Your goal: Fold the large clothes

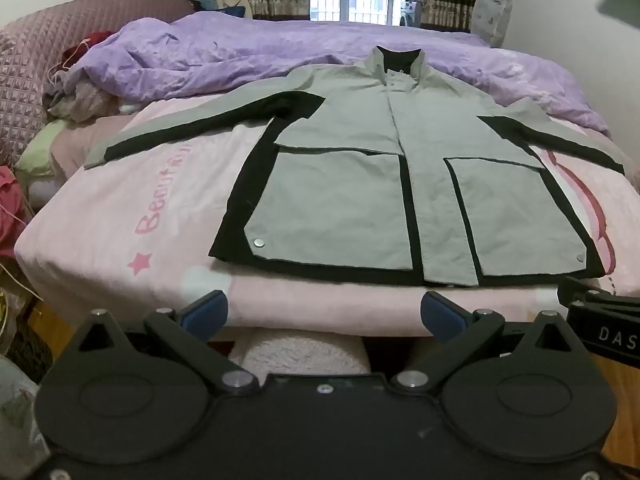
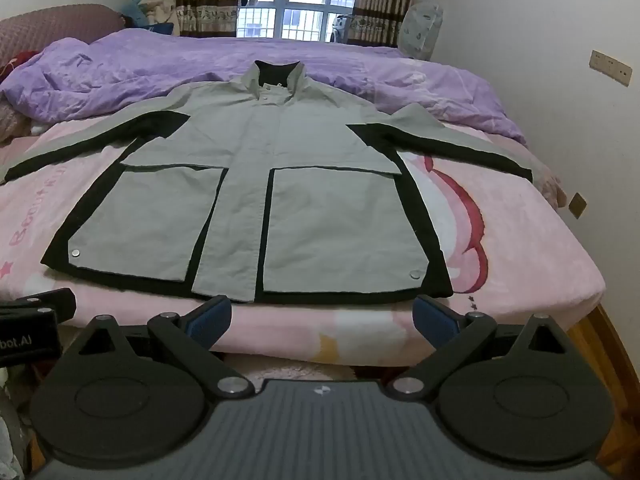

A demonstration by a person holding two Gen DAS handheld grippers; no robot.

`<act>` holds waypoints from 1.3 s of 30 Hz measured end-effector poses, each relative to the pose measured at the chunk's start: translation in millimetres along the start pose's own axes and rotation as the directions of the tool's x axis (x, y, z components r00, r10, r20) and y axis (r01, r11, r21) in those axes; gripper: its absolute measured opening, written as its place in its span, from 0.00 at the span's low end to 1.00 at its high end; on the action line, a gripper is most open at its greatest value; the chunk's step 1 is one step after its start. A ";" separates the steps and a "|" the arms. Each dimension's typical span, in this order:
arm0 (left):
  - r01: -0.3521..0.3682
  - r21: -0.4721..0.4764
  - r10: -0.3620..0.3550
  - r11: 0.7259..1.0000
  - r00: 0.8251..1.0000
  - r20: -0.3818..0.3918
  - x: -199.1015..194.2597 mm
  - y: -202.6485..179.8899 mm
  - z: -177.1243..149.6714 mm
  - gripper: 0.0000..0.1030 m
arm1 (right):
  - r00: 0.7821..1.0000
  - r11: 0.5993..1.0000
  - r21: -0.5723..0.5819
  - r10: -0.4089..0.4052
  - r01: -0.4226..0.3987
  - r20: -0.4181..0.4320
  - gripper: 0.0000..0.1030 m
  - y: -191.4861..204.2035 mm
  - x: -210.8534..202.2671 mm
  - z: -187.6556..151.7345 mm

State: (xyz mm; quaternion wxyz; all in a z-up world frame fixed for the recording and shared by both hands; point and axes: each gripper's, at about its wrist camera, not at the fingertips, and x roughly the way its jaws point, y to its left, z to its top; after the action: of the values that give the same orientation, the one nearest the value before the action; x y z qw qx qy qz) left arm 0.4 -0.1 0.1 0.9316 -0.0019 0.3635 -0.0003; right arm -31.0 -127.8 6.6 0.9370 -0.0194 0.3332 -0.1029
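While spread flat: one jacket (image 1: 400, 184) | two pockets | two sleeves

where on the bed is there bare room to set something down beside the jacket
Bare pink sheet lies between the jacket and the bed's left edge, and a narrower strip on its right. The far half is crowded by the purple duvet.

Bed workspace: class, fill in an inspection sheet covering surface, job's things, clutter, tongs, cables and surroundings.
Surface: pink bed sheet, smooth.
Job's things: grey and black jacket flat, front up, sleeves spread, unfolded.
Clutter: purple duvet bunched behind the collar; clothes pile by the headboard.
Tongs: left tongs and right tongs open, empty, short of the hem.
Cables: nothing seen.
Surroundings: curtained window, wall sockets.
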 end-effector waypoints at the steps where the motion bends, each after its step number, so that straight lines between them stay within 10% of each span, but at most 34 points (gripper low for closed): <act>1: 0.000 0.001 0.000 1.000 1.000 0.000 0.1 -0.1 0.1 1.00 | 1.000 1.000 0.002 0.002 -0.002 0.001 1.00 -0.1 0.0 0.0; 39: -0.015 -0.001 0.015 1.000 1.000 -0.007 2.4 1.8 0.6 1.00 | 1.000 1.000 0.005 0.003 -0.003 -0.003 1.00 -3.0 1.5 0.1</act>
State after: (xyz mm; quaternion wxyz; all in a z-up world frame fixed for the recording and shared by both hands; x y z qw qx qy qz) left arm 2.5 1.7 -1.1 0.9304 0.0001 0.3666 0.0068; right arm -30.3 -131.1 6.1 0.9368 -0.0163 0.3342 -0.1023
